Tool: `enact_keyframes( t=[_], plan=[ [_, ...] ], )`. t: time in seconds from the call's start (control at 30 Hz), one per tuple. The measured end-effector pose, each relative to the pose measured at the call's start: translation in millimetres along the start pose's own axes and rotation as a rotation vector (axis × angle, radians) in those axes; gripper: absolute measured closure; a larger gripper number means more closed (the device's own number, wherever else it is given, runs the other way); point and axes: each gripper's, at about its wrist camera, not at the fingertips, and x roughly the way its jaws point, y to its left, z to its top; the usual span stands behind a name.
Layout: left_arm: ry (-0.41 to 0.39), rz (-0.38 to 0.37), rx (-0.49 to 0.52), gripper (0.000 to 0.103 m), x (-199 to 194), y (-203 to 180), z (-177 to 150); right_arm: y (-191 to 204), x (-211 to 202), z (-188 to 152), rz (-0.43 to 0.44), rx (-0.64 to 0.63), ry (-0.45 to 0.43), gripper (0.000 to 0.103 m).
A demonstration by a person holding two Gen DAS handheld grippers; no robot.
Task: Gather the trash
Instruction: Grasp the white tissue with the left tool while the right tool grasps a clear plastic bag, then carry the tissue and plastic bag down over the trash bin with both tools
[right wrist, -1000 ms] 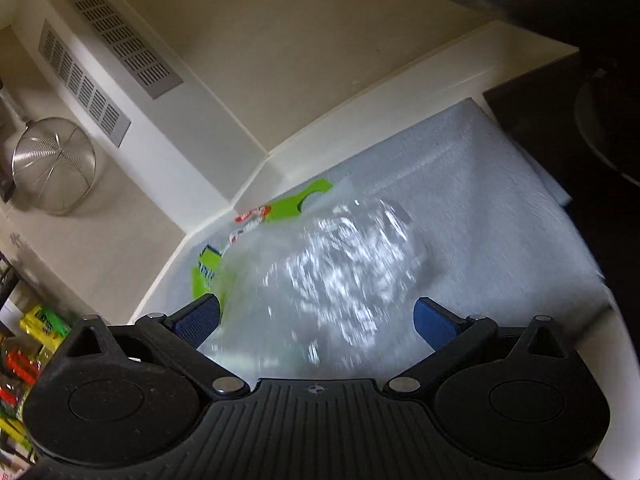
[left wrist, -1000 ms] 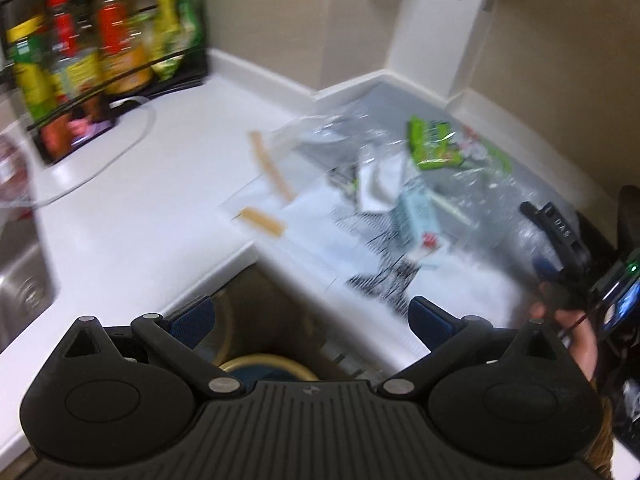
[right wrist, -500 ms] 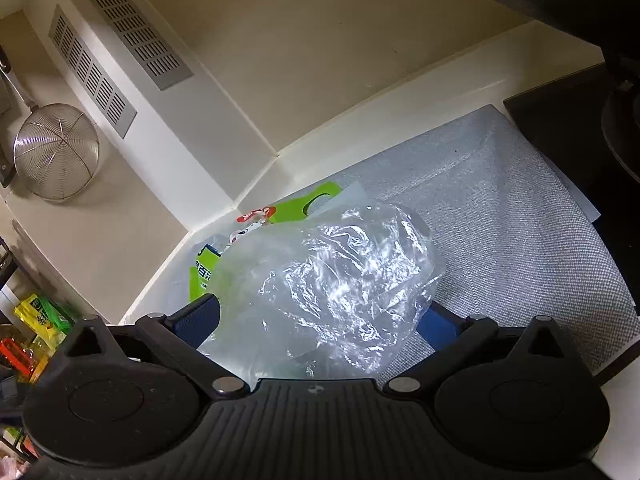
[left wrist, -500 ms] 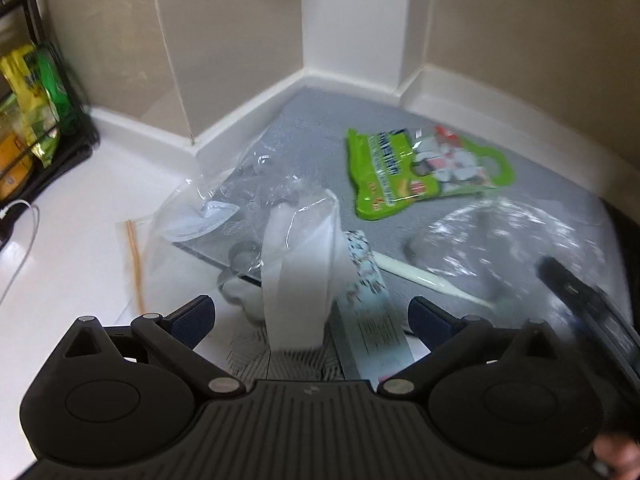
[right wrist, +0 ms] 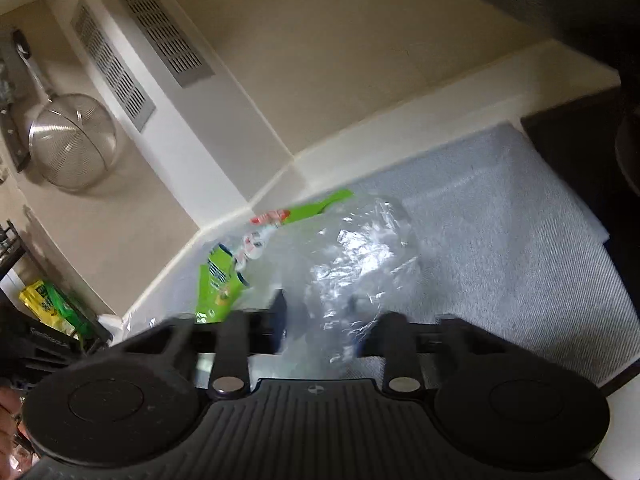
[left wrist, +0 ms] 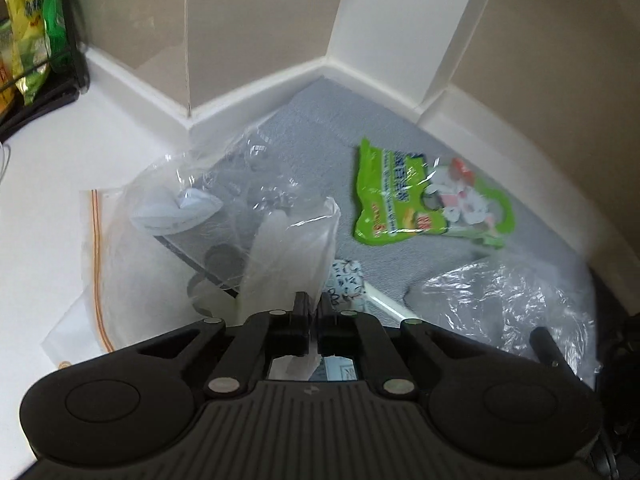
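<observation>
A: Left gripper (left wrist: 314, 312) first. What do we have?

B: Its jaws have just been closing, and we see them pinched together on a translucent white plastic bag (left wrist: 288, 256). A scrap of that bag pokes out behind the fingers, so it is a grip.

A: Agreed. Where does that bag sit?

B: On the pile at the edge of the grey mat (left wrist: 400, 128), where the mat meets the white counter (left wrist: 48, 184). Under and left of it we see a clear zip bag (left wrist: 120, 248) with an orange seal strip. A patterned blue-and-white wrapper (left wrist: 348, 280) is just right of the fingers.

A: Other trash?

B: A green snack packet (left wrist: 392, 196) lies flat on the mat, further back towards the wall corner. A crumpled clear plastic bag (left wrist: 500, 300) is at the right, near the mat's front edge.

A: Right gripper (right wrist: 316, 320)?

B: Blurred. Its jaws have just been closing too, and we see the crumpled clear plastic bag (right wrist: 352, 264) between them, bunched up over the fingers. They look pressed into it, so we call it gripped.

A: Fine. Background for the right wrist view?

B: The green snack packet (right wrist: 220, 280) shows behind the clear bag. A metal strainer (right wrist: 72, 148) hangs on the wall at left, beside two vent grilles (right wrist: 160, 28). The grey mat (right wrist: 520, 220) runs to a dark stovetop (right wrist: 592, 152) at right.

A: Rack?

B: A black rack (left wrist: 60, 80) with yellow and green packets stands in the far left corner of the counter.
</observation>
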Motion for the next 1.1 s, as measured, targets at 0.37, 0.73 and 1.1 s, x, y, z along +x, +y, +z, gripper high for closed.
enact_keyframes(
  t=[0.37,0.73,1.1],
  plan=[
    [-0.106,-0.047,0.022,0.1,-86.6,9.0,-20.0,4.8,-48.7,10.2,-0.006,-0.086,-0.355,0.094],
    [-0.21,-0.089,-0.01,0.1,-171.8,37.1,-40.2,4.0,-45.1,11.6,0.0,-0.119,-0.343,0.096],
    [-0.275,0.01,-0.113,0.1,-256.4,139.6,-131.6,22.8,-69.4,15.7,0.147,-0.169,-0.326,0.096]
  ],
)
